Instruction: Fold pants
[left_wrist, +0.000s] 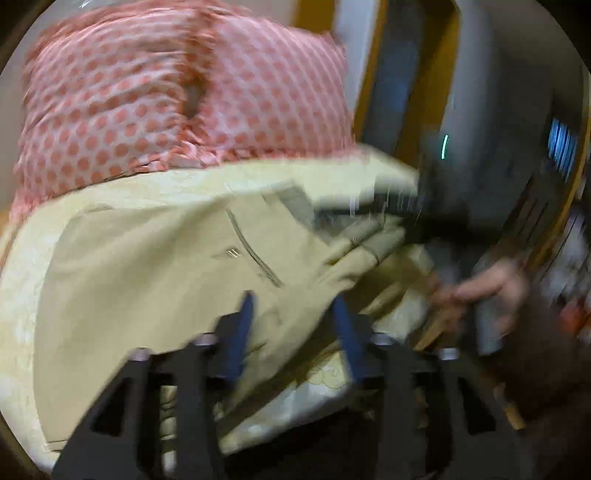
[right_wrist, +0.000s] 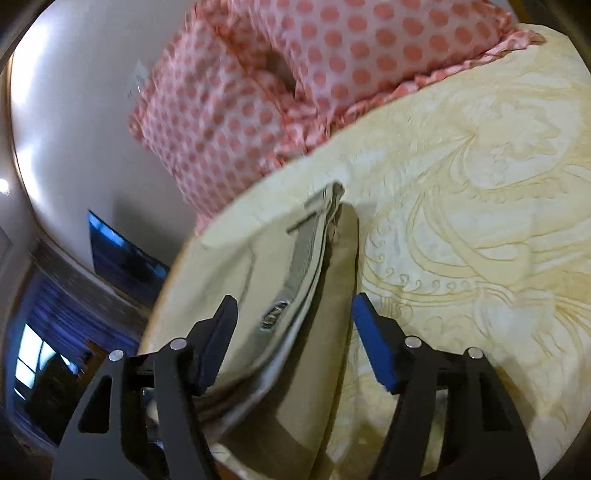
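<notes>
Khaki pants (left_wrist: 155, 266) lie on a cream patterned bedspread (left_wrist: 22, 295), back pocket up. My left gripper (left_wrist: 293, 302) is open, its blue pads either side of a raised fold of the pants. The right gripper's dark body (left_wrist: 436, 210) shows blurred at the waistband, a hand (left_wrist: 491, 288) behind it. In the right wrist view the waistband (right_wrist: 306, 266) with its metal button (right_wrist: 273, 314) runs between the open blue pads of my right gripper (right_wrist: 295, 306); the cloth sits between the jaws, unclamped.
A pink polka-dot pillow (left_wrist: 177, 96) (right_wrist: 295, 74) lies at the head of the bed. The bedspread (right_wrist: 480, 221) spreads to the right. A white wall (right_wrist: 81, 110) and a window (right_wrist: 29, 354) are to the left; yellow-trimmed furniture (left_wrist: 424, 74) stands beyond the bed.
</notes>
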